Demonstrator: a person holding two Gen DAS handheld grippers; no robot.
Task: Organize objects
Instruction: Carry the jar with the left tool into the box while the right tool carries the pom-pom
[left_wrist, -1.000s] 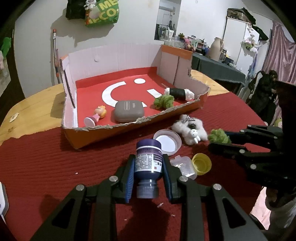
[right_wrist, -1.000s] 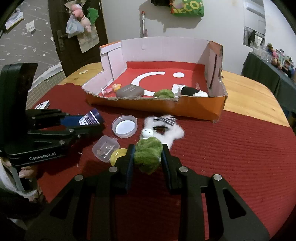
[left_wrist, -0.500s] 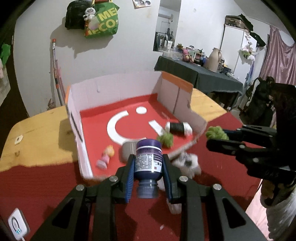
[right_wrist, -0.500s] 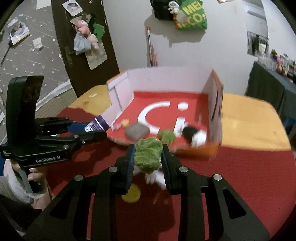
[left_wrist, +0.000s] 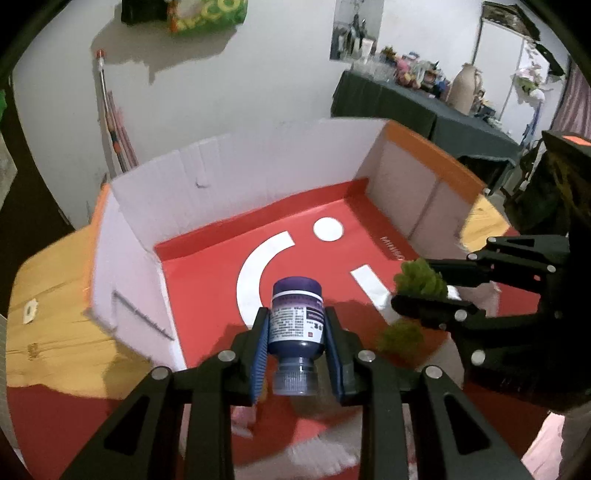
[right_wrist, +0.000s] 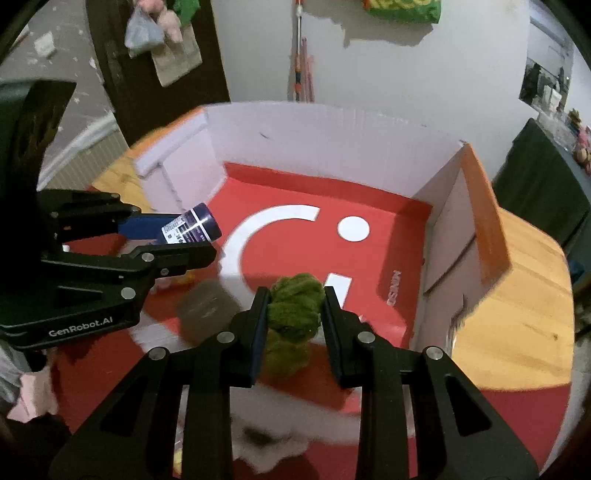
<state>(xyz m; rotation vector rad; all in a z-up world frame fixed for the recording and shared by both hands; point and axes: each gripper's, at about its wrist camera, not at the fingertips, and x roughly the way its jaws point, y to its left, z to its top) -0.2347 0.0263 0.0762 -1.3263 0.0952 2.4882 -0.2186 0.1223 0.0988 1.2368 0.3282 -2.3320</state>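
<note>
Both grippers hang over the open cardboard box (left_wrist: 236, 173), side by side above its red floor with the white curved mark. The left gripper (left_wrist: 297, 349) is clamped on a dark blue bottle (left_wrist: 296, 325) with a printed label, its base pointing away from the hand and its neck back between the fingers. The right gripper (right_wrist: 293, 314) pinches a fuzzy green toy (right_wrist: 295, 301), and 1 more green tuft (left_wrist: 400, 334) lies on the box floor below it.
</note>
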